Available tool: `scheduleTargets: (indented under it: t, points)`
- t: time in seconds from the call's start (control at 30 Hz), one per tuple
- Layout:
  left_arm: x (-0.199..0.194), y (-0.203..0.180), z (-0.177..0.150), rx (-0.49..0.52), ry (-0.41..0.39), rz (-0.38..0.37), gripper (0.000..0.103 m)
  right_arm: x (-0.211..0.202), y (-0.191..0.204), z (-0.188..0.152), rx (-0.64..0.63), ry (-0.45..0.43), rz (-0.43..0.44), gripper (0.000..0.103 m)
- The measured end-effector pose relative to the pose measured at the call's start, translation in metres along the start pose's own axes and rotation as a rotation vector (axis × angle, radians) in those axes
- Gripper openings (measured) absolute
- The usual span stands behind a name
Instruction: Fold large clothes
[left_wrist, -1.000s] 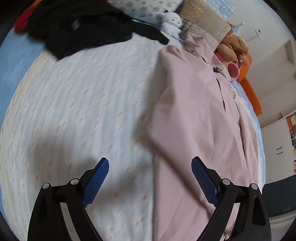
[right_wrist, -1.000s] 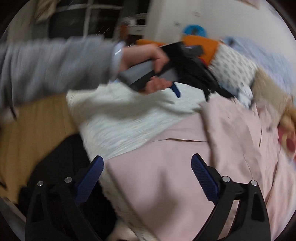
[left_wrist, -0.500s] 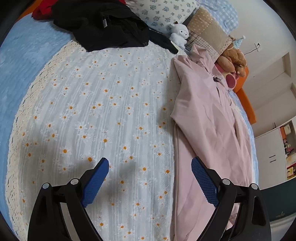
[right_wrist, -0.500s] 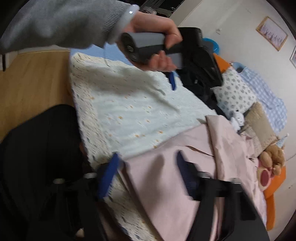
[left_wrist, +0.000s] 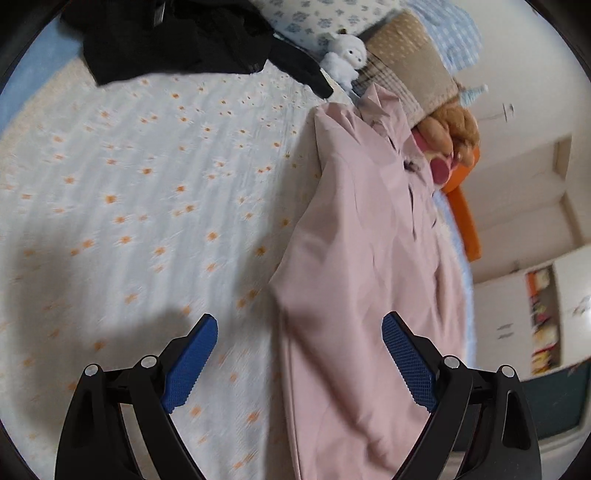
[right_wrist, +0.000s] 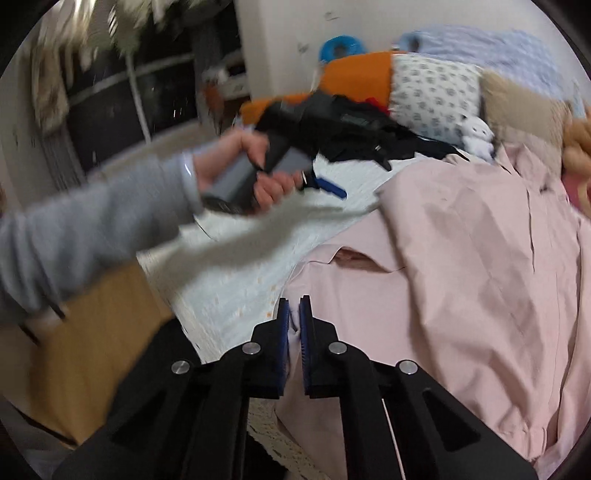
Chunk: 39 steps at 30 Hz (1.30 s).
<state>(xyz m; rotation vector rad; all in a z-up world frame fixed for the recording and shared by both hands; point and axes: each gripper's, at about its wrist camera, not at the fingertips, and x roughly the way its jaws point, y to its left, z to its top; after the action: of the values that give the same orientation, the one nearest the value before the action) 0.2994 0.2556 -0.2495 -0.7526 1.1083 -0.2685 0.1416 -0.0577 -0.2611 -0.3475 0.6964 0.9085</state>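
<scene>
Just closed from wide apart: right gripper (right_wrist: 294, 321) fingers now pinching pink shirt (right_wrist: 461, 258) hem at bed (left_wrist: 147, 184) edge for folding. Left gripper (left_wrist: 299, 363) spread, empty, poised over shirt's side.

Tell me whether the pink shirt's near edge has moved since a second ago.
Yes. The right hand-held gripper, just closed on the pink shirt, has lifted its edge off the daisy bedspread.

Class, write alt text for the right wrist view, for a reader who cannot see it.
The right gripper is shut on the edge of a pink shirt lying on a bed. Beyond it, a grey-sleeved hand holds the left gripper over the bed.
</scene>
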Motion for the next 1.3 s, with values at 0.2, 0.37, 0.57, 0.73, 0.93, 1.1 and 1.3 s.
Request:
scheduleTargets:
  t: [0.2,0.37,0.57,0.73,0.93,1.1,1.3]
  points:
    - [0.03,-0.009,0.031,-0.051,-0.005,-0.038,0.092,-0.044,-0.031,0.009,0.124,-0.088,0.061,0.004]
    - [0.043,-0.028,0.055,-0.059,-0.021,-0.043,0.092,-0.06,-0.053,0.007,0.174,-0.122,0.053,0.004]
    - [0.065,-0.046,0.069,0.043,0.016,0.135,0.092,-0.045,-0.045,-0.003,0.085,-0.024,0.065,0.017]
    - [0.068,-0.041,0.077,0.018,0.005,0.123,0.092,-0.016,0.035,-0.027,-0.228,0.04,0.071,0.083]
    - [0.079,-0.052,0.074,0.084,0.031,0.137,0.092,0.037,0.081,-0.053,-0.382,0.131,0.018,0.08]
    - [0.085,-0.061,0.078,0.12,0.032,0.123,0.092,0.076,0.073,-0.052,-0.434,0.189,-0.114,0.07]
    - [0.099,-0.068,0.089,0.159,0.048,0.138,0.092,0.093,0.063,-0.045,-0.365,0.211,-0.078,0.014]
